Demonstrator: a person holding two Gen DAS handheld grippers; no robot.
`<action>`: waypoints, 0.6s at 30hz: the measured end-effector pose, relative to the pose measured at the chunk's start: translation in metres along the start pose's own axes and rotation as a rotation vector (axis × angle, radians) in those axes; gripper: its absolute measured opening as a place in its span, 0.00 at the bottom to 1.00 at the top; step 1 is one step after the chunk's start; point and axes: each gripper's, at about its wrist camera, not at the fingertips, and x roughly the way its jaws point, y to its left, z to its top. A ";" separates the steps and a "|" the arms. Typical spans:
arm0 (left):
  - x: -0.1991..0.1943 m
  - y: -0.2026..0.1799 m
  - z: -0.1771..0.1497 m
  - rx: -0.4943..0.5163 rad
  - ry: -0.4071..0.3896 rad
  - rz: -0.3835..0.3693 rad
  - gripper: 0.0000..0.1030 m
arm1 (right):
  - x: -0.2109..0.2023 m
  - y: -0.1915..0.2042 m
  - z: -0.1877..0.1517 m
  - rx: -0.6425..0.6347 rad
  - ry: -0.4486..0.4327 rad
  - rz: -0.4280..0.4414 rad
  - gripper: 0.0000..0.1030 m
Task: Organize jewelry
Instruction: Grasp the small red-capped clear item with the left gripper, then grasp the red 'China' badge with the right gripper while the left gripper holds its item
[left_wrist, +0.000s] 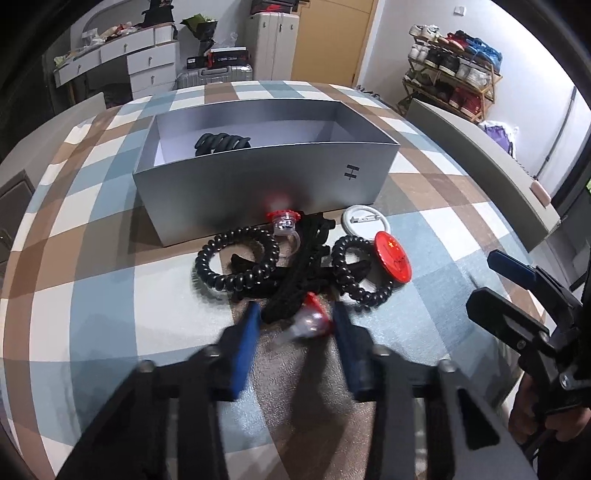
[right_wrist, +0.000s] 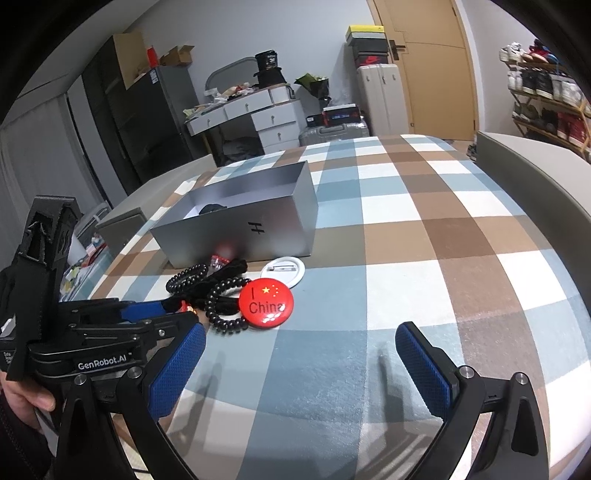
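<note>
Left claw brackets a red ring beside the box — blurred, so grip uncertain. Right claw gapes empty. Next — lift it into the box.

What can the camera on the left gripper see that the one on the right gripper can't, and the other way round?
Only the left wrist view shows the red-topped ring lying between the left gripper fingers, blurred, and most of the black coil in the grey box.

Only the right wrist view shows the red badge face-on, reading "I China", and the right gripper open over bare checked cloth.

Both show the box, the tangle of black coil hair ties, the white badge lying back-up, and a second red-topped ring by the box wall.
</note>
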 end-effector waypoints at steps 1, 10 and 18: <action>-0.001 0.001 -0.001 -0.003 0.005 -0.017 0.24 | 0.000 0.000 0.000 0.000 0.000 0.000 1.00; -0.007 -0.004 -0.004 0.036 -0.012 -0.011 0.24 | -0.002 0.003 0.001 -0.014 -0.008 -0.003 1.00; -0.017 0.000 -0.006 0.050 -0.028 -0.019 0.24 | 0.008 -0.003 0.009 0.026 0.035 0.049 1.00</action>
